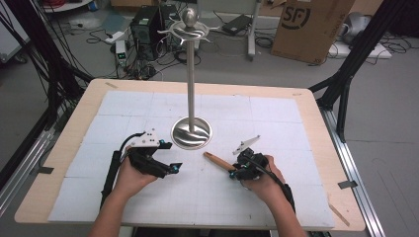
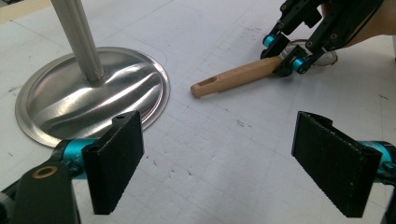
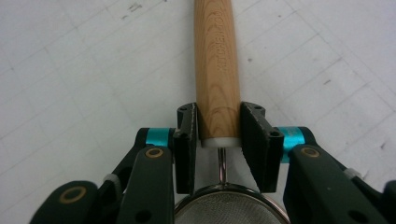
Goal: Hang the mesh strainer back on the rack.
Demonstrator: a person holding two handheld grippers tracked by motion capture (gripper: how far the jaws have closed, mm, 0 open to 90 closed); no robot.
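Partly hidden under the right claw: strainer mesh.

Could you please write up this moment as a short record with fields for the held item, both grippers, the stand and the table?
held item: strainer with wooden handle, mesh bowl toward the hand
right gripper: shut on the handle near its mesh end
left gripper: open, nothing between its jaws, beside the stand's base
stand: tall metal hanging stand, round base, hooks at top
table: wood edge, white mat with grid lines
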